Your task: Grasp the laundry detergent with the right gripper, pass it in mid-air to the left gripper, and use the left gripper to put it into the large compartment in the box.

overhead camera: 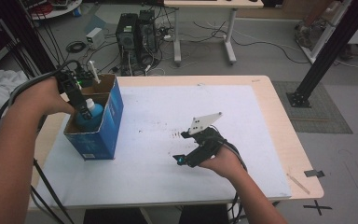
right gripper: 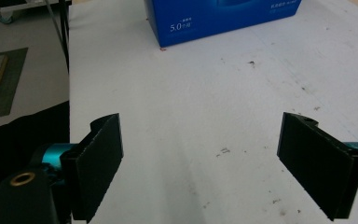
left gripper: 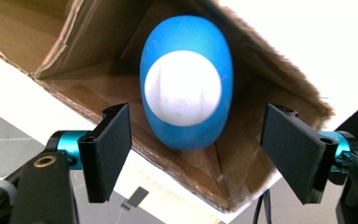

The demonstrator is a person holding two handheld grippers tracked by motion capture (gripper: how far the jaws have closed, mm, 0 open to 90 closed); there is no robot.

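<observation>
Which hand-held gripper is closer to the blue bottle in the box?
Left. The left hand-held gripper hovers right above the blue bottle; the right hand-held gripper sits far off over the white mat.

Blue bottle (left gripper: 186, 84), white cap; blue box (overhead camera: 113, 119)

Blue bottle (overhead camera: 91, 113), left of centre in the high view: lower body sunk behind the blue box's (overhead camera: 103, 133) cardboard wall, its neck crossed by the left gripper (overhead camera: 80, 108). In the right gripper view the box runs off the top edge, its print too small to read beyond "5.0". Floor clutter along the high view's top edge is too small to identify.
</observation>
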